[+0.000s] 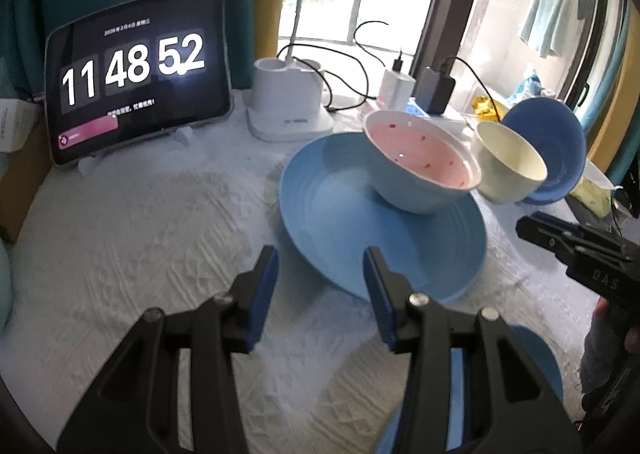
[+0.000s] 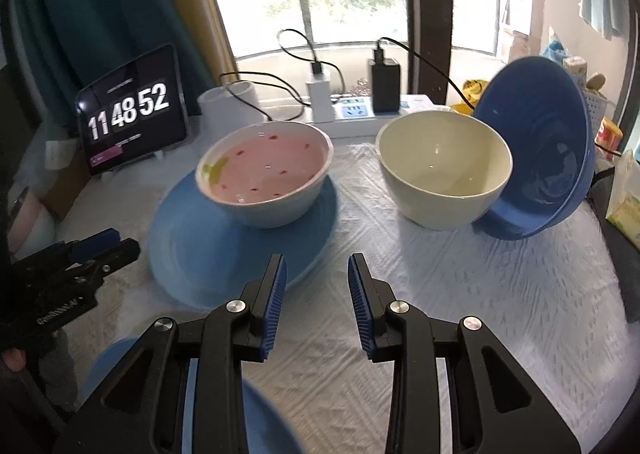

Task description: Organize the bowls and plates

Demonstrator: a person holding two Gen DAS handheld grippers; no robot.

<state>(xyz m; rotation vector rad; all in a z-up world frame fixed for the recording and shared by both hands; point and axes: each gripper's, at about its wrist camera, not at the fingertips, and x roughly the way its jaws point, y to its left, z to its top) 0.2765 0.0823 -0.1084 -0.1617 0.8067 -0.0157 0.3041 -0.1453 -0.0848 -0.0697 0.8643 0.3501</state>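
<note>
In my left view, the left gripper [image 1: 320, 254] hangs partly open and empty at bottom centre, before a wide ribbed blue plate [image 1: 340, 221] carrying a pink-lined white bowl [image 1: 420, 157]. In my right view, the right gripper [image 2: 316, 262] is likewise parted and empty; a cream bowl [image 2: 444, 165] touches a tilted blue bowl [image 2: 552, 157] at upper right.

Two hand-held grippers, black frames with blue pads

Each gripper, the left gripper [image 1: 320, 266] and the right gripper [image 2: 317, 272], is built of black angular arms with triangular cut-outs, joined by round silver screws. Ribbed blue pads are fitted inside the fingers [image 2: 276, 294]. White lettering is printed on the black body, seen from the side.
</note>
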